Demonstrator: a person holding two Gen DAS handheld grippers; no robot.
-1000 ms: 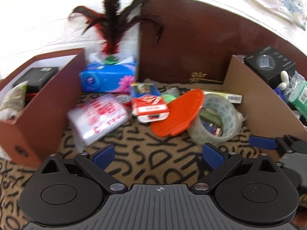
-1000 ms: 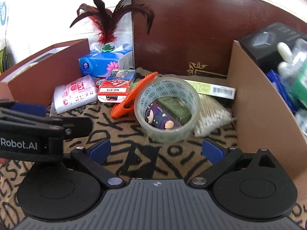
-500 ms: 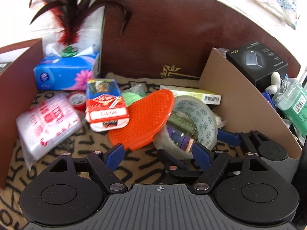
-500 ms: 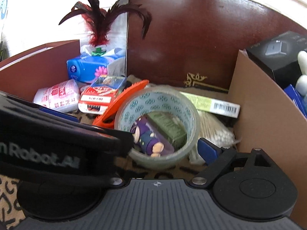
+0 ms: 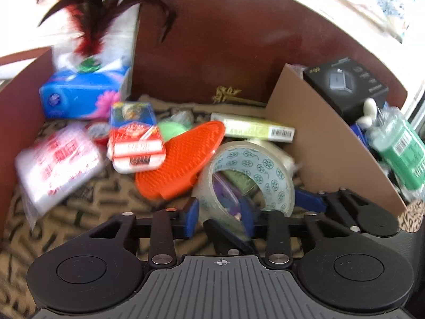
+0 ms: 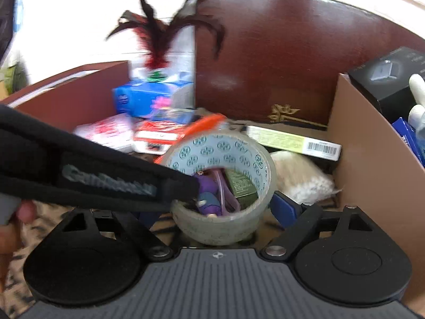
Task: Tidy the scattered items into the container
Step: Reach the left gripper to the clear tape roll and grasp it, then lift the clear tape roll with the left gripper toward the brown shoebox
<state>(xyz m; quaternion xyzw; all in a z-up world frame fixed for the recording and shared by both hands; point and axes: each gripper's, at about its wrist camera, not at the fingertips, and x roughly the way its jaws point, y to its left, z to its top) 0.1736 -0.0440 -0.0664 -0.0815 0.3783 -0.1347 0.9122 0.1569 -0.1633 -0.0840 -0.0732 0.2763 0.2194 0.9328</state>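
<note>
Left gripper point(image 5: 219, 219) is closing: its blue fingers point(image 5: 190, 216) are straddling the near wall of the tape roll point(image 5: 252, 170), one outside, one inside the hole. Whether the pads are pressing yet is blurred; no firm grip is showing.

Right gripper point(image 6: 220, 214) is sitting wide and narrowing slightly, the roll point(image 6: 220, 159) lying between its fingers; the right finger point(image 6: 285, 208) is standing just off the roll's side, the left one is hiding behind the other gripper's black body. Nothing is gripped.

The tape roll is resting on the patterned cloth point(image 5: 79, 212) in the middle of the heap, tilted, hole facing the cameras, with small purple and green things showing through the hole.

Just beyond it, an orange brush-like pad point(image 5: 180, 164) is leaning against the roll's left edge. A red-and-white packet point(image 5: 135, 143) is lying partly on the pad, and a clear bag with red print point(image 5: 58, 164) is lying further left.

Right of the roll, a bag of cotton swabs point(image 6: 300, 178), and behind it a yellow-green box point(image 5: 255, 130).

On the right, the cardboard container point(image 5: 318, 143) is already holding a black box point(image 5: 345, 85) and a green bottle point(image 5: 401, 151).

At the back, a blue tissue pack point(image 5: 85, 95) with a feather shuttlecock point(image 5: 90, 32) on top, against a dark brown panel point(image 5: 239, 53).
</note>
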